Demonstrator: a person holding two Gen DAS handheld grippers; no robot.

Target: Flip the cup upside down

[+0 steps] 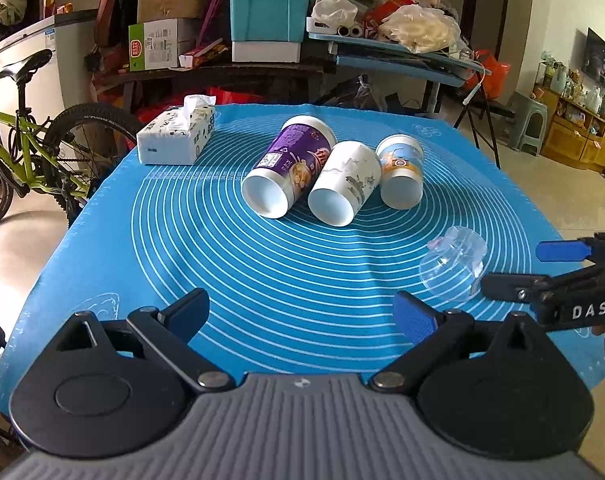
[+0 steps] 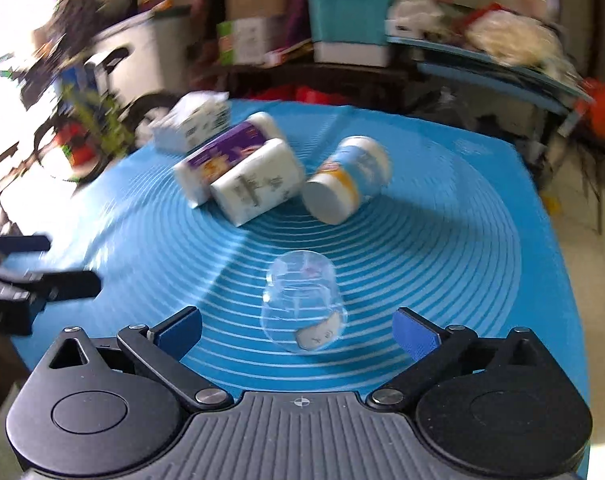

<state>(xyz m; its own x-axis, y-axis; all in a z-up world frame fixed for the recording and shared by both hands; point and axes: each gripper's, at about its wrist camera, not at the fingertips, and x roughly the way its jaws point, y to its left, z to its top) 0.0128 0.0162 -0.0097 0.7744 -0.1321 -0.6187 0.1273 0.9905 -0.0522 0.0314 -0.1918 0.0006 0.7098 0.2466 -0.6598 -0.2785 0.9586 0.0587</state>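
Observation:
A clear plastic cup (image 2: 302, 304) lies on its side on the blue mat (image 2: 442, 248), its mouth toward the camera, just ahead of and between the fingers of my open right gripper (image 2: 298, 332). In the left wrist view the clear cup (image 1: 454, 268) lies at the right, with the right gripper (image 1: 514, 268) open beside it. My left gripper (image 1: 302, 312) is open and empty over the near mat (image 1: 262, 280). Three paper cups lie on their sides mid-mat: purple (image 1: 288, 166), white (image 1: 344, 184), blue-and-orange (image 1: 400, 172).
A tissue box (image 1: 176, 136) sits at the mat's far left. A green bicycle (image 1: 26, 156) stands left of the table. Cluttered shelves with a teal bin (image 1: 268, 8) stand behind. The right wrist view is motion-blurred.

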